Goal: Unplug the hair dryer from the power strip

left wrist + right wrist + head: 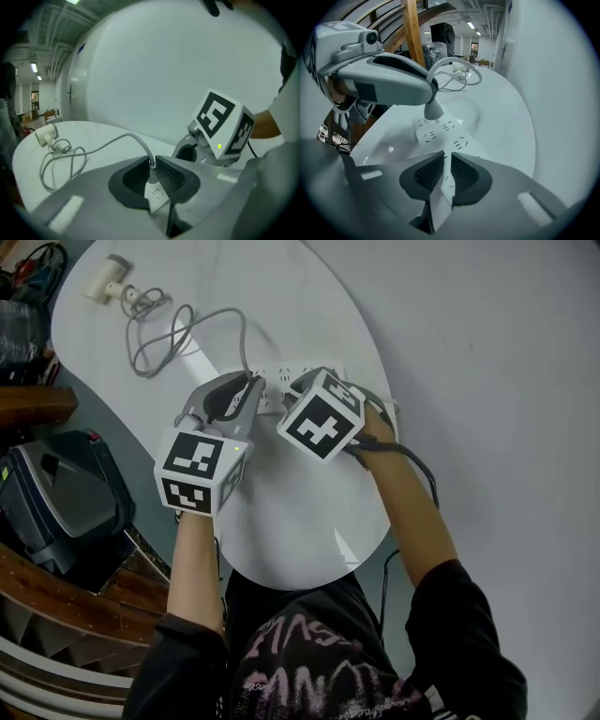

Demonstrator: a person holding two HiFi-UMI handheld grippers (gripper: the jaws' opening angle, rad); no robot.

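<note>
A white power strip (279, 382) lies near the middle of the white table (309, 521). A grey cable (173, 334) runs from its plug (432, 110) to the cream hair dryer (111, 279) at the table's far left. My left gripper (255, 390) is shut on the plug (151, 165), which stands in a socket of the strip (440, 132). My right gripper (444, 172) is shut on the near end of the strip and holds it down. The hair dryer (45, 135) also shows in the left gripper view, with its cable looped beside it.
A dark machine (56, 498) and wooden steps (56, 615) stand left of the table. A black cable (417, 470) hangs along the person's right arm. The table edge curves close at the right, beside a grey floor (506, 381).
</note>
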